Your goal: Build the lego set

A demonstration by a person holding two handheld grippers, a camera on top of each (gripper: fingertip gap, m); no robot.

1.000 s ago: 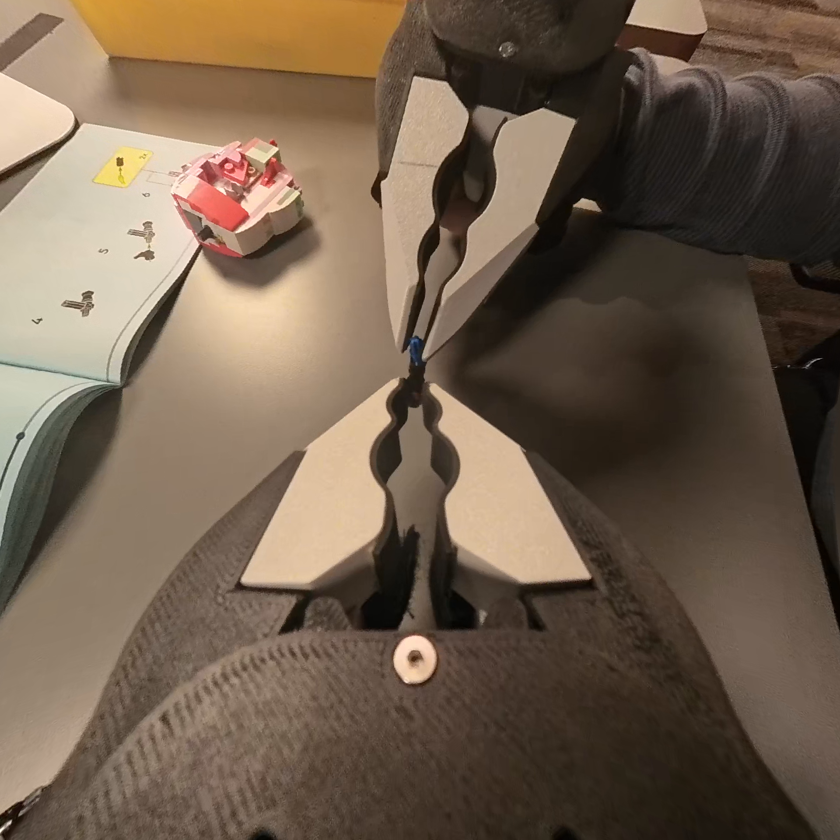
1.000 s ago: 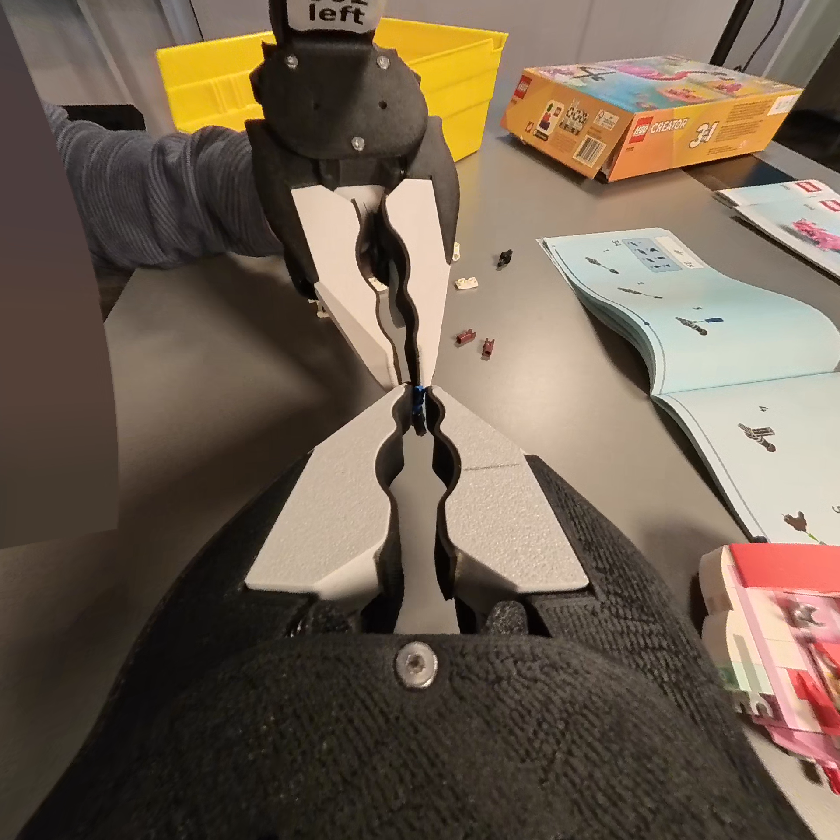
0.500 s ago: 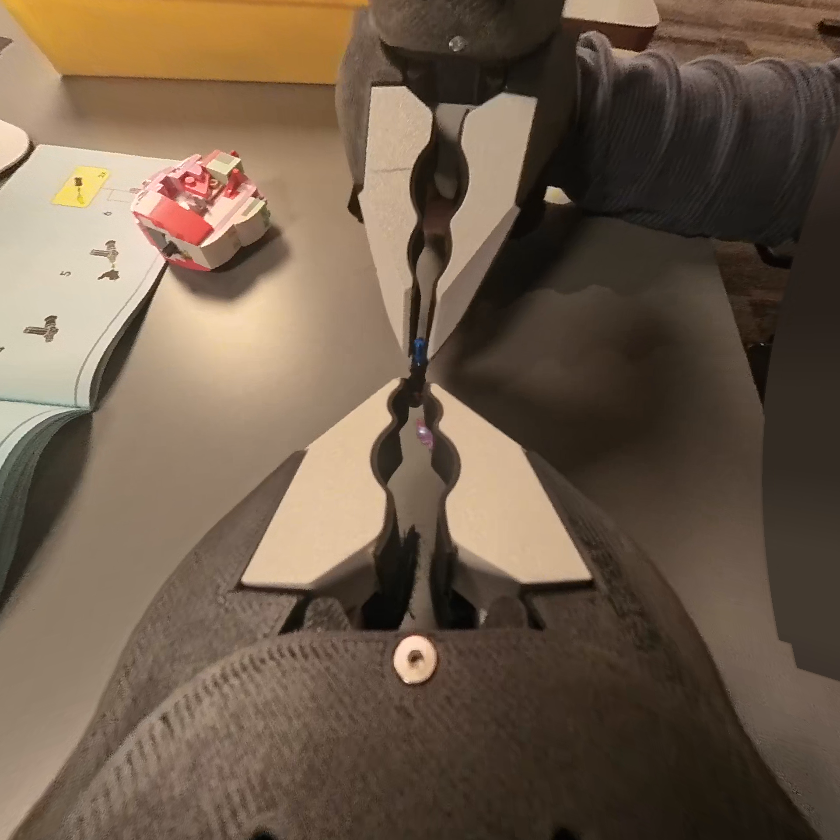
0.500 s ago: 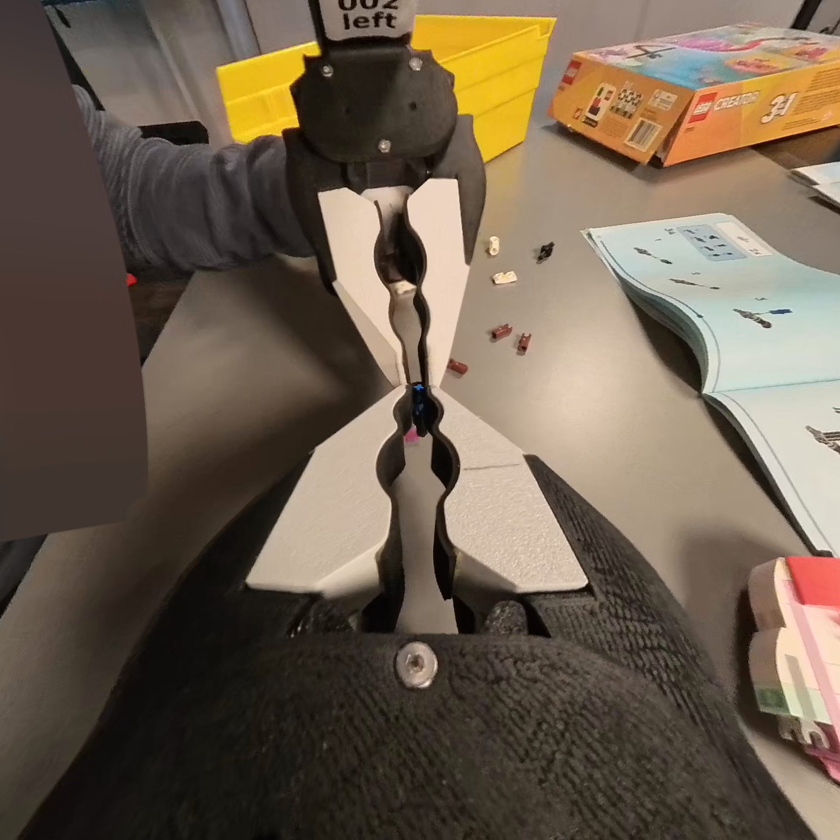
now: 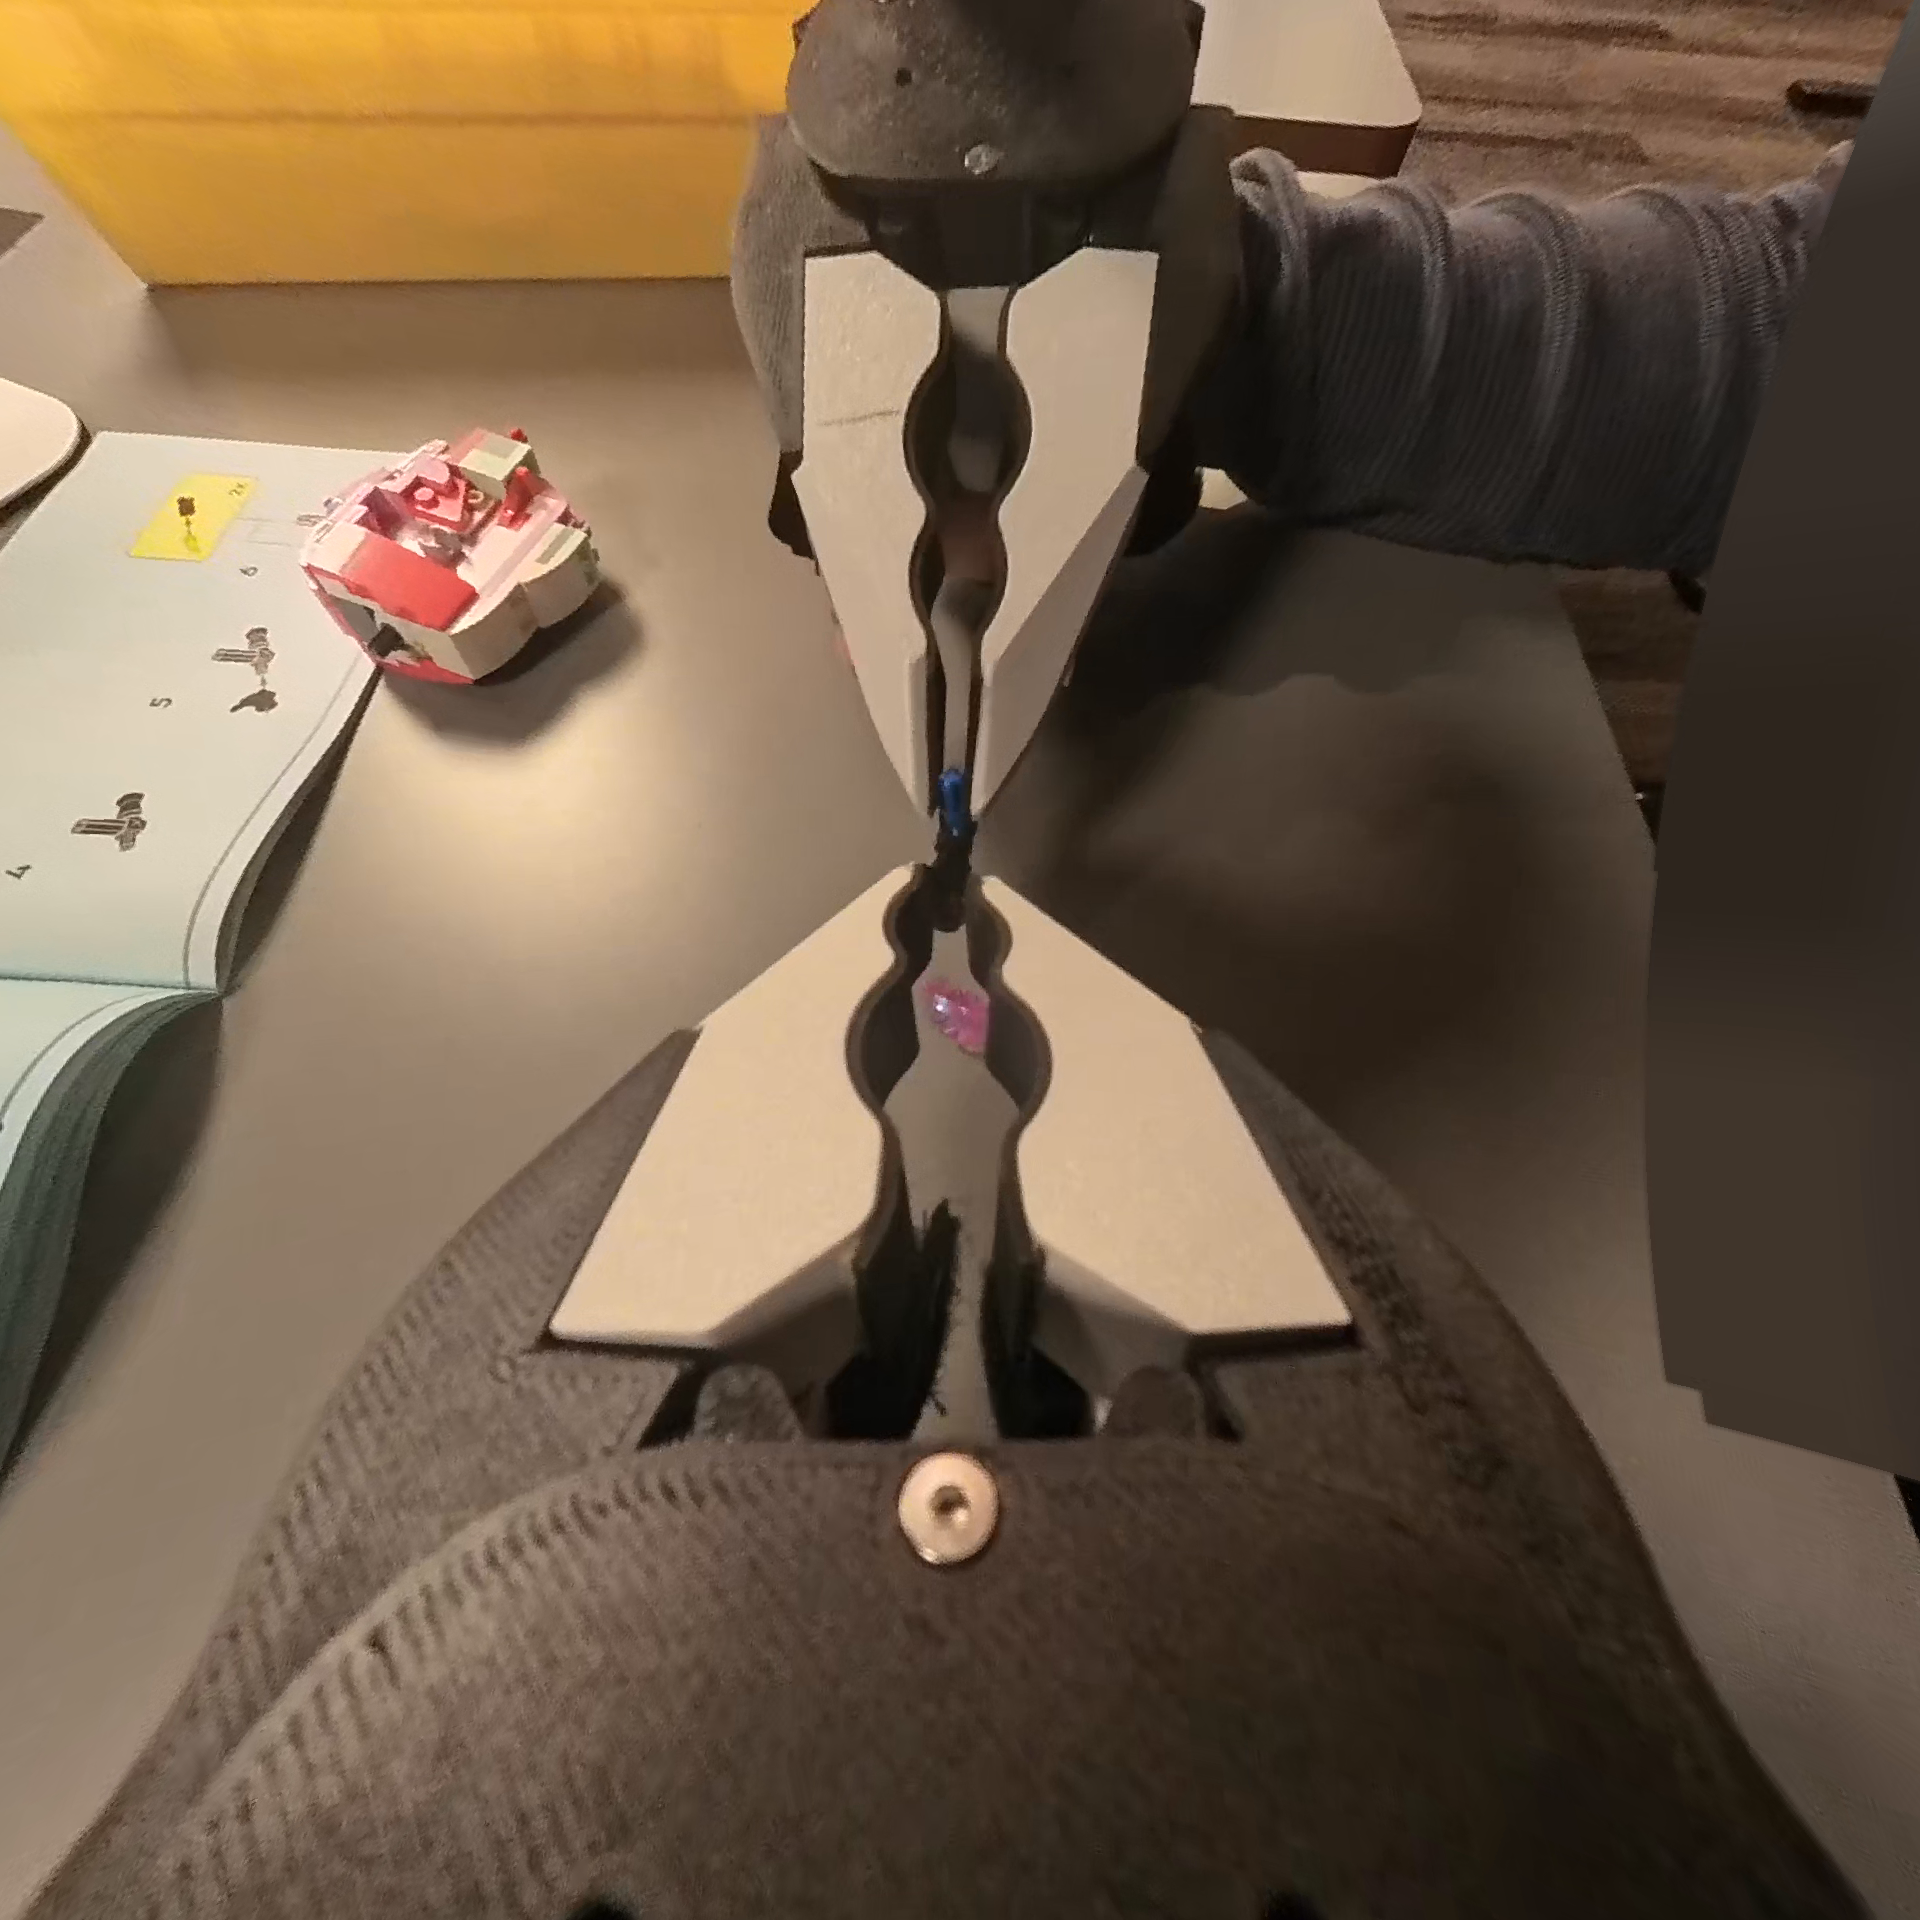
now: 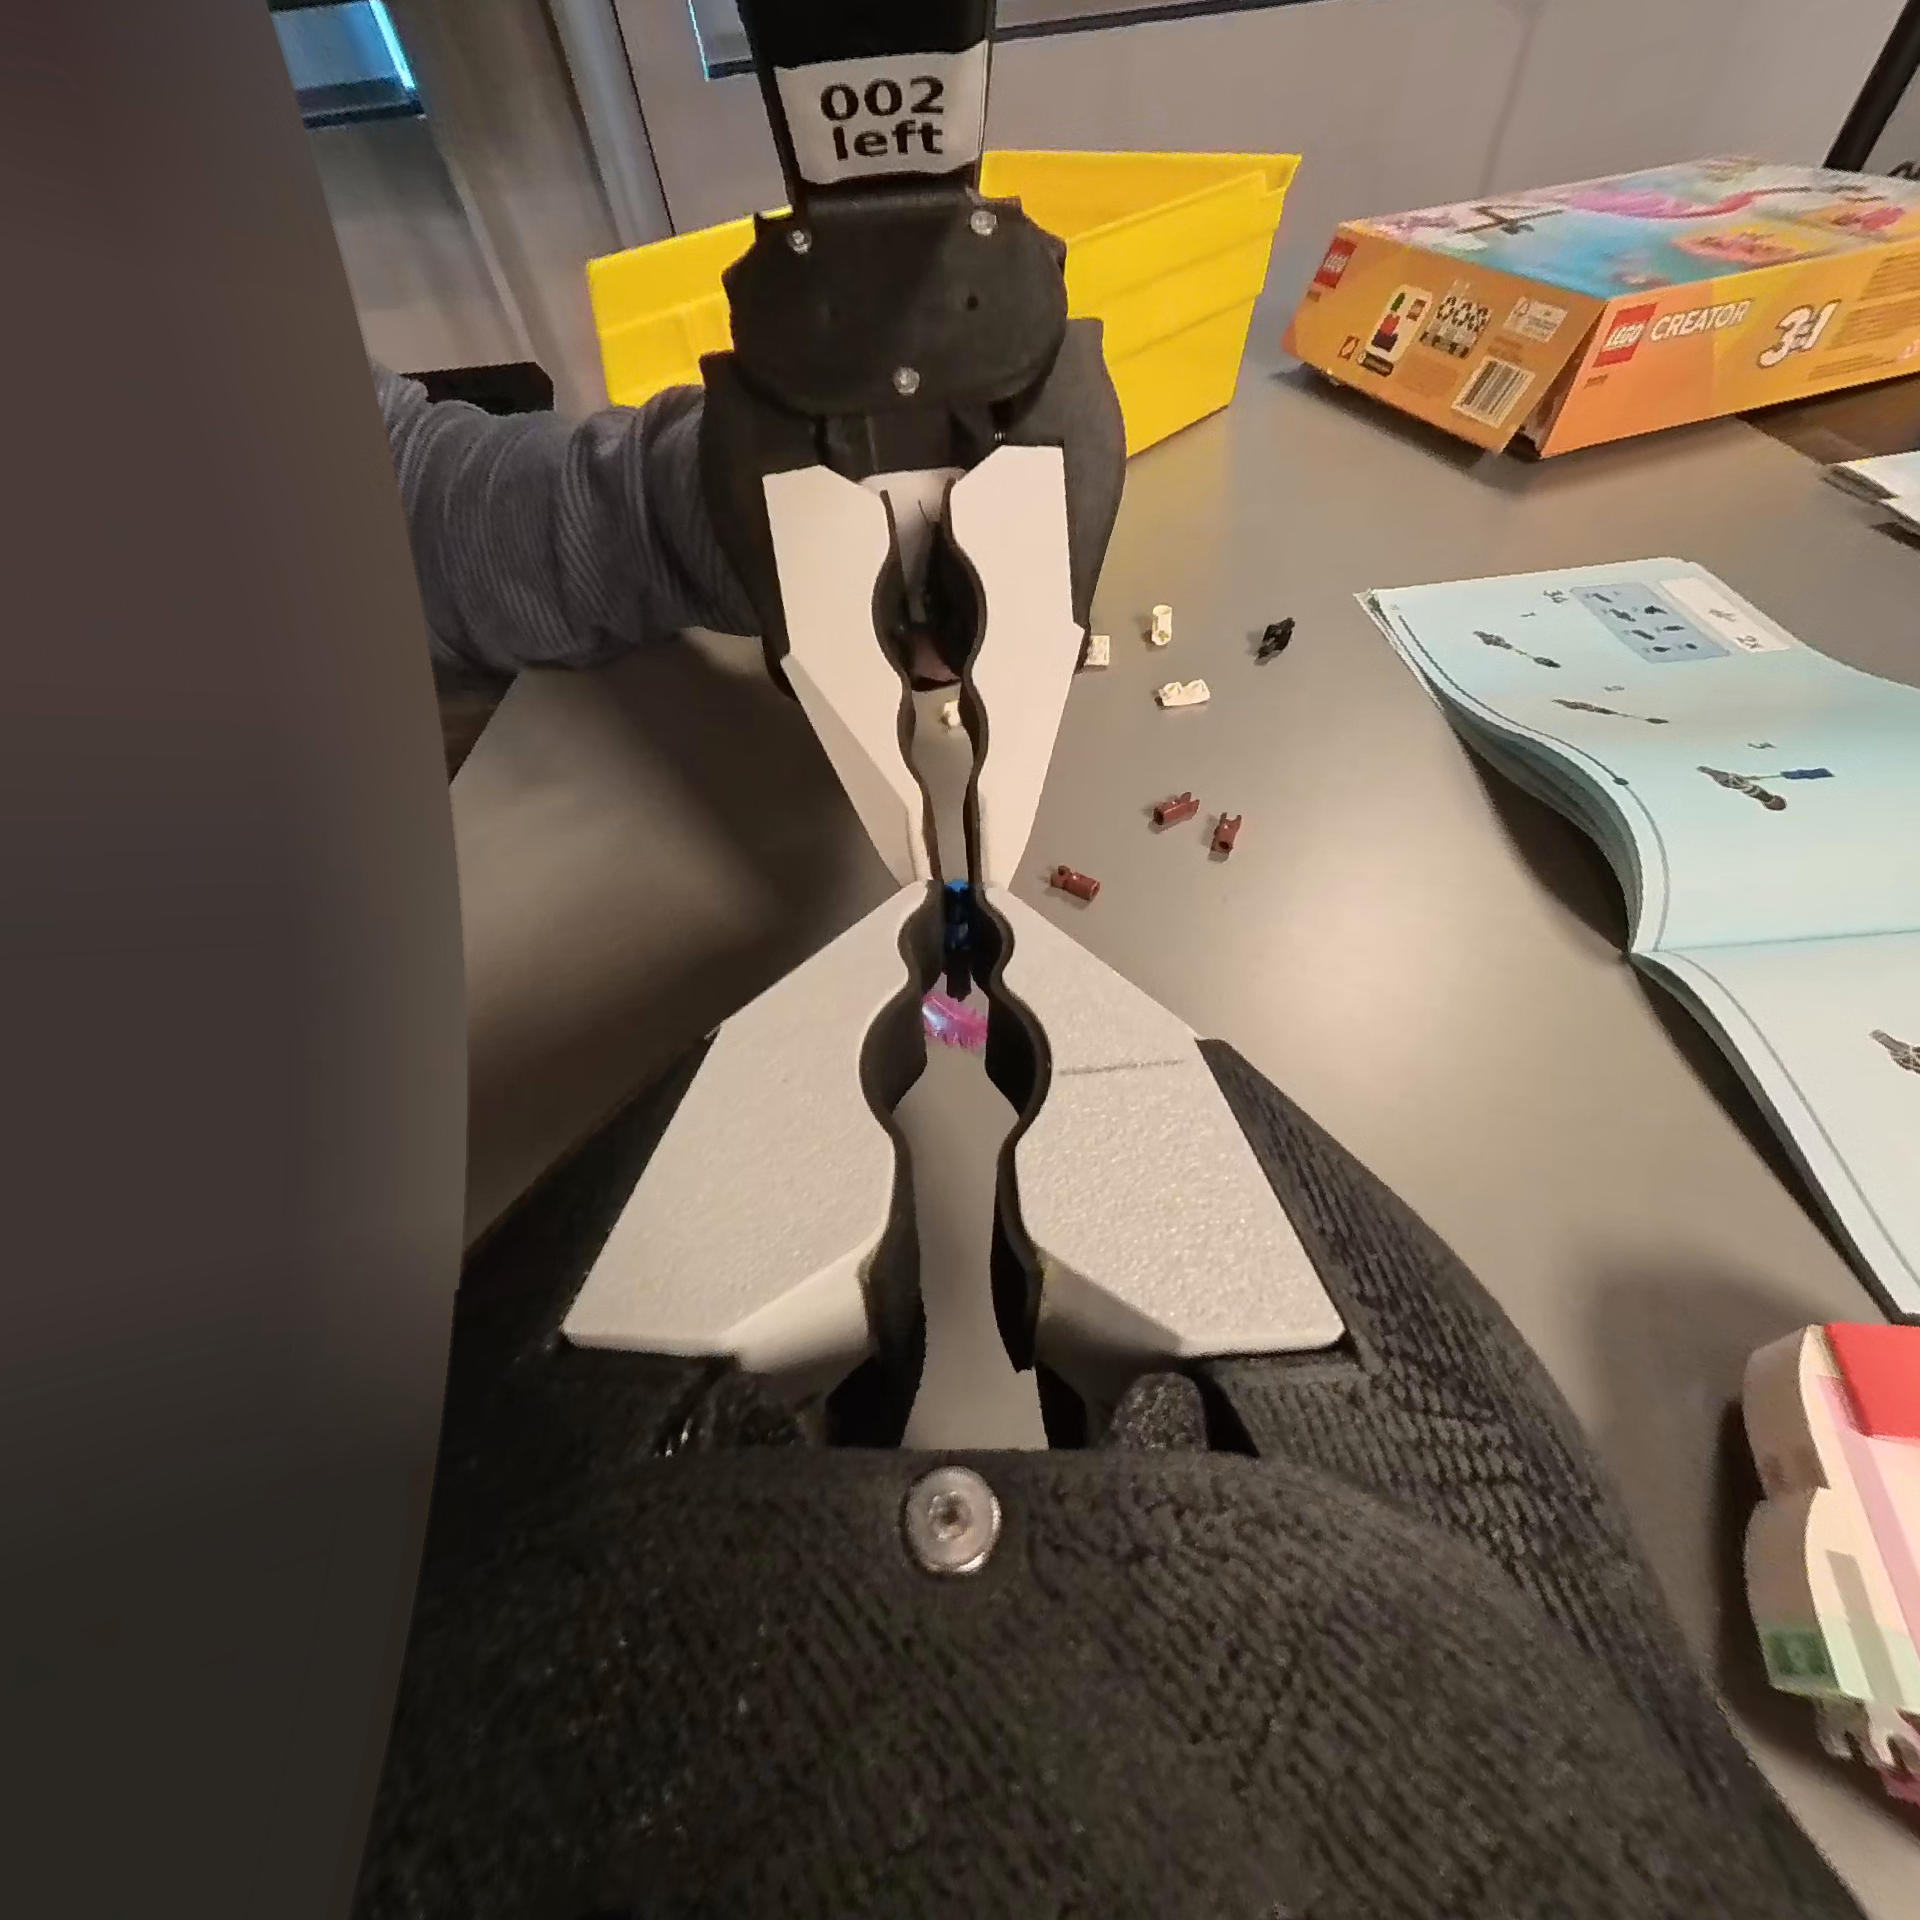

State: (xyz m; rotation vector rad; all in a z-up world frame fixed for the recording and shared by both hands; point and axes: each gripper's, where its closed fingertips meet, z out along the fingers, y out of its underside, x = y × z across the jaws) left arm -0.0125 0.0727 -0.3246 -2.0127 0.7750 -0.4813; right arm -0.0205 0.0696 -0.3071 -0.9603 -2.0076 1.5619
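Note:
My two grippers meet tip to tip above the grey table (image 5: 623,831). In the left wrist view my left gripper (image 5: 948,883) is shut on a small black piece (image 5: 943,878). My right gripper (image 5: 951,790) comes in from the top, shut on a small blue piece (image 5: 951,795). The blue and black pieces touch end to end. In the right wrist view my right gripper (image 6: 956,899) pinches the blue piece (image 6: 956,920), and the left gripper (image 6: 951,868) comes down from above. A small translucent pink piece (image 5: 956,1013) shows through the gap behind the fingertips, also in the right wrist view (image 6: 954,1023).
A pink, red and white brick model (image 5: 447,566) sits by an open pale blue booklet (image 5: 125,675). A yellow bin (image 6: 1143,260) and an orange box (image 6: 1610,312) stand at the back. Small brown (image 6: 1174,810), white (image 6: 1184,694) and black (image 6: 1276,636) pieces lie loose. A person's sleeve (image 5: 1455,384) reaches in. Both grippers' tips are close together, under 4 cm apart.
Both grippers stay tip to tip with their pieces held. They have shifted together over the table, and the pink piece has come into view through the gaps.

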